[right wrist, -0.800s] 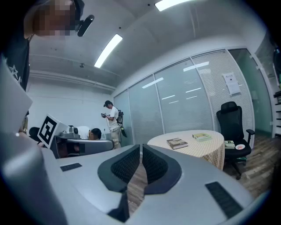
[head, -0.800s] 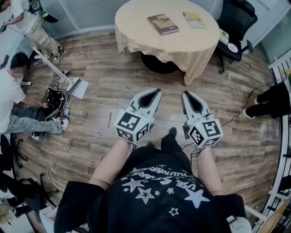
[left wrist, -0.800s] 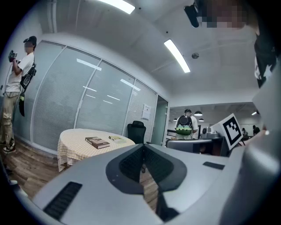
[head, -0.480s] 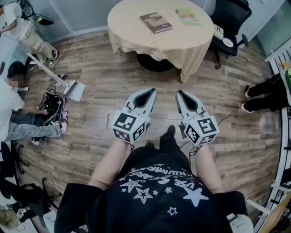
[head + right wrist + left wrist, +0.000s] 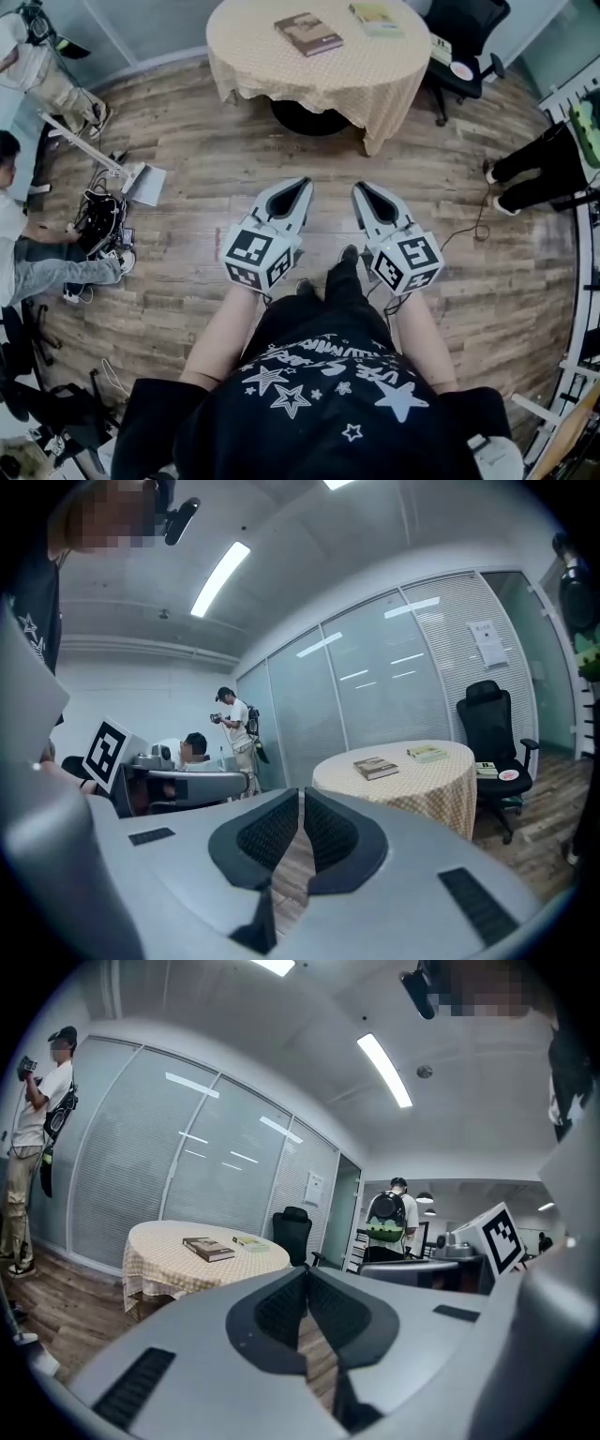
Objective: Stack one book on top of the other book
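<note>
A dark brown book [image 5: 307, 33] and a green-yellow book [image 5: 376, 17] lie apart on a round table with a checked cloth [image 5: 281, 66], far ahead of me. The same pair shows in the left gripper view as brown book [image 5: 208, 1249] and green book [image 5: 250, 1242], and in the right gripper view as brown book [image 5: 376, 768] and green book [image 5: 427, 754]. My left gripper [image 5: 306, 181] and right gripper [image 5: 357, 187] hang side by side over the wooden floor, well short of the table. Both are shut and hold nothing.
A black office chair [image 5: 461, 37] stands right of the table. Someone sits on the floor at the left [image 5: 28, 253] beside cables and gear [image 5: 98, 220]. A person's dark legs [image 5: 534, 173] reach in from the right. Glass partition walls stand behind the table.
The table and books have slid up and left in the head view as I step toward it. Both grippers keep their pose, shut.
</note>
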A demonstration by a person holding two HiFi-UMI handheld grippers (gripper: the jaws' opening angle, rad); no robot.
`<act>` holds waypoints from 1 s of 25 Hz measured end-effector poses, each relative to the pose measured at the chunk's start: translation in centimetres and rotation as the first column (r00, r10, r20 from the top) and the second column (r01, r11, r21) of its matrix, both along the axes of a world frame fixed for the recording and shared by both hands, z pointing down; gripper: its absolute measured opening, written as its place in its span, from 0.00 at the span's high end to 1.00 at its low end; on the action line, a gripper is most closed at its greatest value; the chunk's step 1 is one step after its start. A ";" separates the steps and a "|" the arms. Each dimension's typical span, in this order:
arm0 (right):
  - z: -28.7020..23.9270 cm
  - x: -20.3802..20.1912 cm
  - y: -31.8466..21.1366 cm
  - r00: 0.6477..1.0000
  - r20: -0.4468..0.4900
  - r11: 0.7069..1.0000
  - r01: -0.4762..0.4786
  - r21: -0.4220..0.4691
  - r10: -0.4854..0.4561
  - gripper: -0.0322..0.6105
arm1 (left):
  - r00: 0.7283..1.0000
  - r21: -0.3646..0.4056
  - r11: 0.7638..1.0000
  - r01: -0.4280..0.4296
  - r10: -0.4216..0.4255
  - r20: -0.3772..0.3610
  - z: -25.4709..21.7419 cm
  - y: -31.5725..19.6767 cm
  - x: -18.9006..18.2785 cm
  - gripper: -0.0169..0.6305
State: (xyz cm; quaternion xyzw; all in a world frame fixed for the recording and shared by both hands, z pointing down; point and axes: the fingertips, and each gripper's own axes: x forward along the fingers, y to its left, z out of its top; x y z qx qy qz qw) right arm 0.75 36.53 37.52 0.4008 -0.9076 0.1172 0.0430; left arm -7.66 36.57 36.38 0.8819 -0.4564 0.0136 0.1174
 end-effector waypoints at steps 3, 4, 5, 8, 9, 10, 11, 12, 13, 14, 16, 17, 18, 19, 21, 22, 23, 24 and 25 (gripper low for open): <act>-1.1 -0.5 0.1 0.999 0.042 1.000 0.008 0.020 -0.009 0.89 | 1.000 0.012 1.000 -0.006 0.006 0.003 -0.5 0.2 -0.5 0.96; -1.4 -0.6 0.1 0.999 0.053 1.000 0.007 0.024 -0.008 0.89 | 1.000 0.018 1.000 -0.006 0.005 0.005 -0.6 0.1 -0.8 0.96; -1.6 -0.5 0.1 0.998 0.059 1.000 0.003 0.027 -0.005 0.89 | 1.000 0.023 1.000 -0.003 0.003 0.007 -0.7 0.0 -0.9 0.96; -1.0 0.4 -0.1 0.998 0.055 1.000 -0.017 0.013 0.016 0.89 | 1.000 0.029 1.000 0.002 -0.002 0.010 -0.6 -0.4 -0.9 0.96; -0.7 0.8 -0.3 0.998 0.054 1.000 -0.024 0.005 0.024 0.89 | 1.000 0.029 1.000 0.003 -0.004 0.013 -0.5 -0.6 -0.8 0.96; -0.5 1.1 -0.6 0.998 0.055 1.000 -0.031 -0.001 0.031 0.89 | 1.000 0.028 1.000 0.005 -0.006 0.018 -0.4 -0.9 -0.8 0.96; -0.3 1.3 -0.9 0.998 0.057 0.999 -0.036 -0.005 0.036 0.89 | 1.000 0.027 1.000 0.008 -0.009 0.023 -0.4 -1.2 -0.8 0.96; -0.2 1.5 -1.3 0.997 0.060 0.999 -0.039 -0.008 0.039 0.89 | 1.000 0.026 1.000 0.012 -0.013 0.028 -0.3 -1.5 -0.8 0.96; 0.0 1.5 -1.7 0.997 0.063 0.999 -0.040 -0.012 0.040 0.89 | 0.999 0.024 1.000 0.016 -0.017 0.030 -0.3 -1.7 -0.9 0.95; 0.1 1.5 -2.1 0.997 0.067 0.999 -0.039 -0.017 0.040 0.89 | 0.999 0.020 1.000 0.019 -0.020 0.032 -0.2 -1.9 -1.0 0.95; 0.4 1.3 -2.9 0.996 0.077 0.999 -0.036 -0.029 0.038 0.89 | 0.999 0.009 1.000 0.027 -0.028 0.036 0.2 -2.2 -1.3 0.95; 0.5 1.2 -3.2 0.996 0.082 0.999 -0.034 -0.033 0.036 0.89 | 0.999 0.001 0.999 0.032 -0.032 0.038 0.4 -2.4 -1.5 0.95; 0.5 1.1 -3.6 0.996 0.086 0.999 -0.030 -0.034 0.033 0.89 | 0.998 -0.005 0.999 0.037 -0.037 0.041 0.5 -2.7 -1.6 0.96; 0.4 1.1 -4.0 0.996 0.086 0.999 -0.027 -0.034 0.030 0.89 | 0.998 -0.009 0.999 0.042 -0.041 0.042 0.5 -3.2 -1.7 0.96; 0.4 1.1 -5.0 0.996 0.082 0.999 -0.023 -0.031 0.026 0.89 | 0.998 -0.008 0.999 0.047 -0.047 0.040 0.4 -4.3 -1.7 0.96; 0.5 1.2 -5.6 0.996 0.081 0.999 -0.023 -0.033 0.026 0.89 | 0.998 -0.008 0.999 0.048 -0.048 0.039 0.3 -4.9 -1.6 0.95; 0.6 1.3 -6.2 0.996 0.080 0.999 -0.024 -0.036 0.027 0.89 | 0.998 -0.009 0.999 0.048 -0.048 0.039 0.4 -5.5 -1.5 0.95; 0.8 1.5 -6.8 0.996 0.081 0.999 -0.025 -0.041 0.028 0.89 | 0.998 -0.012 0.999 0.049 -0.049 0.041 0.6 -6.0 -1.4 0.96; 1.0 1.8 -7.5 0.996 0.082 0.999 -0.026 -0.046 0.029 0.89 | 0.998 -0.017 0.999 0.051 -0.050 0.044 0.8 -6.6 -1.3 0.95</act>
